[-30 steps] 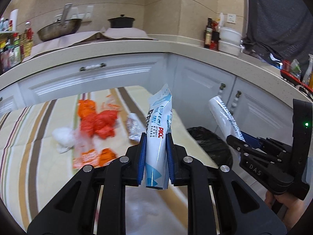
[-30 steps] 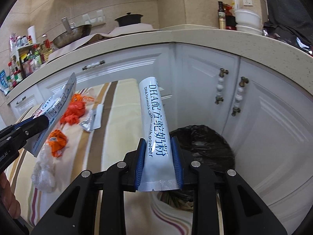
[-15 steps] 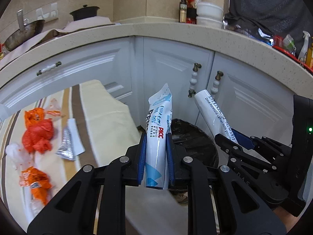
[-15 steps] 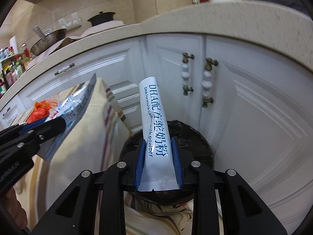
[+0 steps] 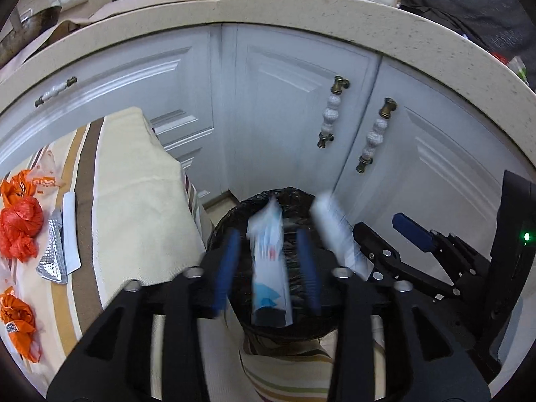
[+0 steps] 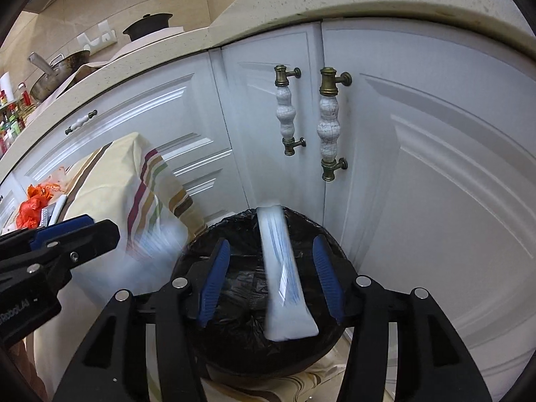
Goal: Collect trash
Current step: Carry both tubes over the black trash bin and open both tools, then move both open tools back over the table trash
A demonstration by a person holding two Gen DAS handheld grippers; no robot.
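Both grippers hang over the black-lined trash bin (image 5: pixel 231 221) (image 6: pixel 248 345). My left gripper (image 5: pixel 268 261) is open; a blue-and-white sachet (image 5: pixel 269 268), blurred, falls free between its fingers into the bin. My right gripper (image 6: pixel 273 274) is open too; a white milk-powder sachet (image 6: pixel 284 274), blurred, drops between its fingers into the bin. That white sachet also shows in the left wrist view (image 5: pixel 335 231), beside the right gripper (image 5: pixel 388 244). The left gripper shows at the left of the right wrist view (image 6: pixel 83 231), with its blurred sachet (image 6: pixel 154 248) below it.
A striped cloth-covered table (image 5: pixel 134 201) stands left of the bin. On it lie crumpled orange wrappers (image 5: pixel 20 231) (image 5: pixel 16 318) and a silver foil packet (image 5: pixel 53 251). White cabinet doors (image 6: pixel 418 167) with ceramic handles (image 6: pixel 326 124) stand close behind the bin, under the counter edge (image 5: pixel 335 13).
Both grippers moved right and down over the bin and opened. The two sachets they held have slipped free and are falling into the bin.
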